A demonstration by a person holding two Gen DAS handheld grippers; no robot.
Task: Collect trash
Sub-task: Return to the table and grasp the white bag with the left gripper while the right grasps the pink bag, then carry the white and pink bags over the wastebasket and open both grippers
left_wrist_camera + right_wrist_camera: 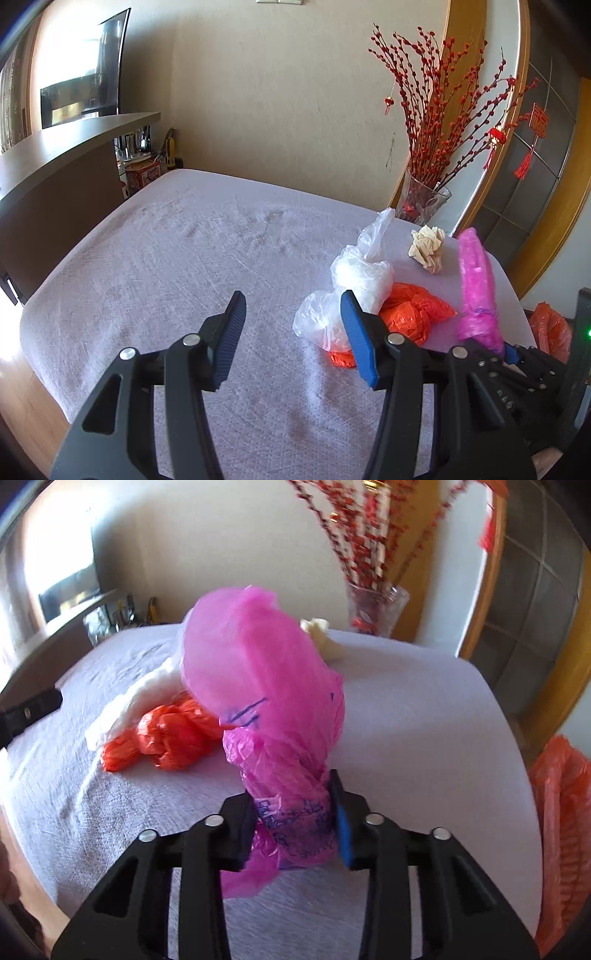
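A pink plastic bag with blue print rises from the jaws of my right gripper, which is shut on its twisted lower end. The same pink bag shows in the left wrist view, at the table's right edge. Beside it lie a crumpled orange bag, clear white plastic bags and a ball of crumpled paper. My left gripper hovers open over the cloth, just left of the white bags, with nothing between its fingers.
The table wears a pale lilac cloth. A glass vase of red branches stands at its far right corner. An orange bag hangs off the right side. A brown counter runs along the left.
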